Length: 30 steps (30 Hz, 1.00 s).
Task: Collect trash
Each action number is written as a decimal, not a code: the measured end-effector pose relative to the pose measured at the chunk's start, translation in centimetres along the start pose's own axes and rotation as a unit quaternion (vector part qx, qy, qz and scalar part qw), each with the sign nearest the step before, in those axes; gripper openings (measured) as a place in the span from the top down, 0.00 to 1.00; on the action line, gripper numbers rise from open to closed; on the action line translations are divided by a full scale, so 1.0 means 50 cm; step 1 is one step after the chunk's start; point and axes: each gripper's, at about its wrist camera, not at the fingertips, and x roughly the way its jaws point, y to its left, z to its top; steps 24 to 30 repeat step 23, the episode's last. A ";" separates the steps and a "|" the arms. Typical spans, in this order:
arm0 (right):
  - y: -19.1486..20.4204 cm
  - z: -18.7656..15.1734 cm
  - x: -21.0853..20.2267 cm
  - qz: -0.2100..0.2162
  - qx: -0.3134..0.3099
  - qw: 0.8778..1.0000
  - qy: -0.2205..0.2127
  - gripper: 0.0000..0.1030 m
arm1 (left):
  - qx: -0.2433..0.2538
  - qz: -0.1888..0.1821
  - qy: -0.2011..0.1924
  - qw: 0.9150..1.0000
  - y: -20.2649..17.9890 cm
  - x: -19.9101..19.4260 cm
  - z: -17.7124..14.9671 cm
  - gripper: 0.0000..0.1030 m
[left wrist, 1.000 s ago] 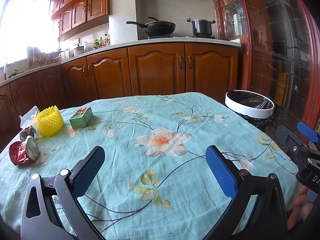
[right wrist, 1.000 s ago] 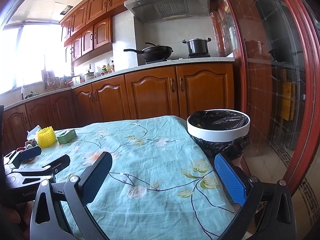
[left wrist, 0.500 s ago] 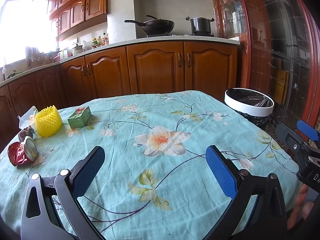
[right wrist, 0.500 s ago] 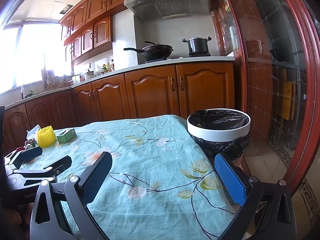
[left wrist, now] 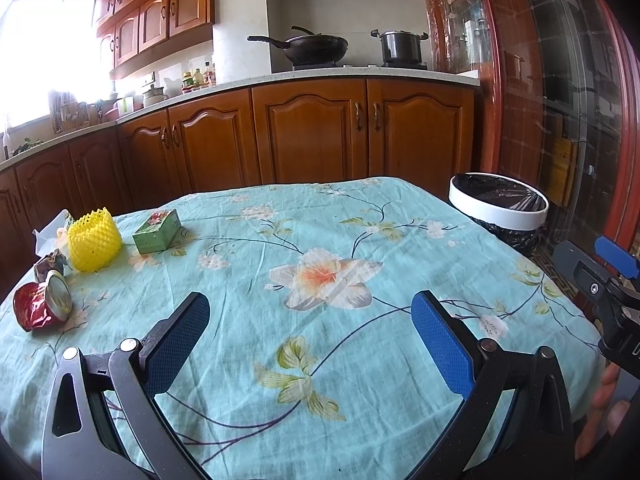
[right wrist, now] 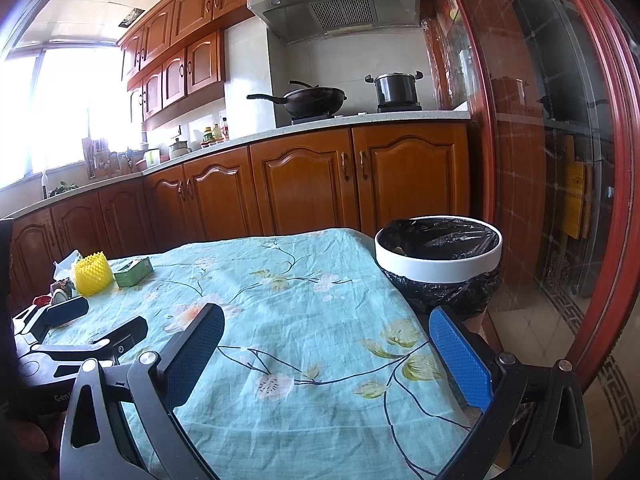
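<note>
- Left gripper [left wrist: 310,340] is hovering over the floral tablecloth [left wrist: 320,360], jaws spread wide, gripping nothing.
- Right gripper [right wrist: 326,354] is sitting wide open too, empty, near the table's right edge.
- Trash is clustering at the far left: crushed red can [left wrist: 38,306], yellow foam net [left wrist: 94,240], green box [left wrist: 157,231], crumpled wrapper [left wrist: 49,265], white tissue [left wrist: 50,232].
- Bin [right wrist: 438,254] with black liner is standing just beside the table's far right corner.
- Nothing is lying between the left gripper and the trash.
- Wok [left wrist: 314,49] and pot [left wrist: 400,46] are sitting on the stove behind.
</note>
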 end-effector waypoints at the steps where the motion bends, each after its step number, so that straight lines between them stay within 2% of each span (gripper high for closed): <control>1: 0.000 -0.001 0.001 0.000 0.000 1.000 0.001 0.00 | -0.001 0.000 0.000 1.000 0.001 0.001 0.001 0.00; 30: 0.001 -0.004 0.007 0.001 0.003 1.000 0.007 0.00 | 0.000 -0.004 0.009 1.000 0.006 0.011 0.003 0.00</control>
